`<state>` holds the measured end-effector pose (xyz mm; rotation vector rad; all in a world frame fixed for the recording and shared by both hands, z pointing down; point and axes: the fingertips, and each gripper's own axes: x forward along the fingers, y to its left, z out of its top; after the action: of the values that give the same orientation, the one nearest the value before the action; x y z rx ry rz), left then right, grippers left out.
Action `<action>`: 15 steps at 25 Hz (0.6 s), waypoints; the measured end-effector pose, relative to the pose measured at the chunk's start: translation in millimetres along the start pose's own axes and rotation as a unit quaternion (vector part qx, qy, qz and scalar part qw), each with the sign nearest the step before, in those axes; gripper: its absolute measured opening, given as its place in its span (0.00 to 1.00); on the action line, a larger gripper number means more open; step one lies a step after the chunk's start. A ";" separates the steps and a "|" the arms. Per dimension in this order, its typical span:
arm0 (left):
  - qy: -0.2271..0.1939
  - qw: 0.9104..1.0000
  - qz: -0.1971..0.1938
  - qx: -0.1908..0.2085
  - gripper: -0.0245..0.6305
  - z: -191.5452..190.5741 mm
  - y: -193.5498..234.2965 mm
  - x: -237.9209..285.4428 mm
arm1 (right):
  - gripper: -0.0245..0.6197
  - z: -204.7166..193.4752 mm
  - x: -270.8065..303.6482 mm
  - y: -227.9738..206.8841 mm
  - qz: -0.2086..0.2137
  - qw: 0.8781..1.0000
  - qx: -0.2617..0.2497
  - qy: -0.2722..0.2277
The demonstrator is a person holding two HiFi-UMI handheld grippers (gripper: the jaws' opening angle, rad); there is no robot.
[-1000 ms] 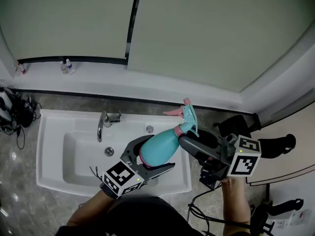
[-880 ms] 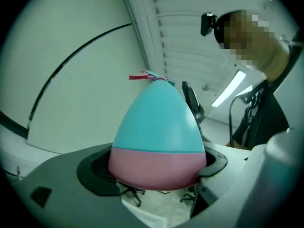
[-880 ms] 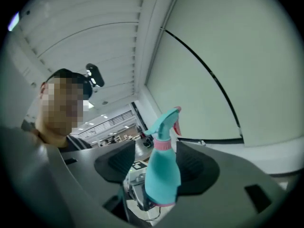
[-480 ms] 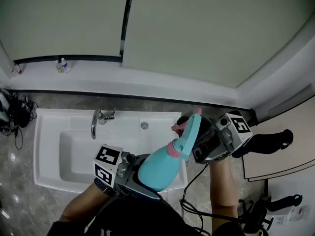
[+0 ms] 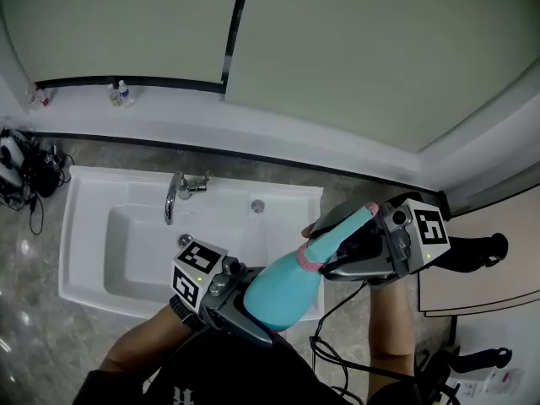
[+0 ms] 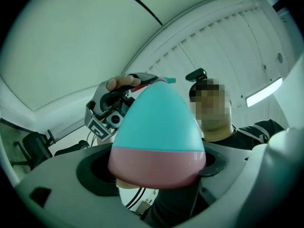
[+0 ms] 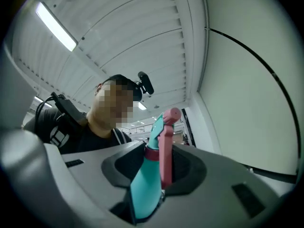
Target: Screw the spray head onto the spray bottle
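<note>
A teal spray bottle [image 5: 283, 289] with a pink base tilts up to the right over the sink's front right corner. My left gripper [image 5: 257, 309] is shut on its pink base [image 6: 156, 160], both pads pressing the sides. The teal spray head [image 5: 342, 229] with its pink trigger [image 7: 166, 146] sits on the bottle's neck. My right gripper [image 5: 339, 243] comes from the right; its jaws have just been closing and now press on the spray head [image 7: 147, 184]. The neck thread is hidden.
A white sink [image 5: 93, 226] with a chrome faucet [image 5: 173, 201] lies below left, set in a grey stone counter. Small bottles [image 5: 118, 94] stand on the back ledge. Black cables [image 5: 25, 175] are piled at far left. A cable hangs under the right gripper.
Both grippers have rolled and risen, carrying the bottle from over the sink toward me. The bottle's nose now points right. The right gripper sits more squarely round the spray head.
</note>
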<state>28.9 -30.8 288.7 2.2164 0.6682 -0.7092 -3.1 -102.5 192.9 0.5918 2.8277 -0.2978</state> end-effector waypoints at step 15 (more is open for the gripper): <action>0.102 0.851 0.446 0.259 0.72 32.9 78.7 -81.6 | 0.22 -32.6 -34.6 -59.7 -0.295 0.947 0.124 0.016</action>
<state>11.0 -124.3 358.5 2.7317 -0.5595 -0.1584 -3.2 -160.8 242.2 -0.2362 2.9524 -0.7583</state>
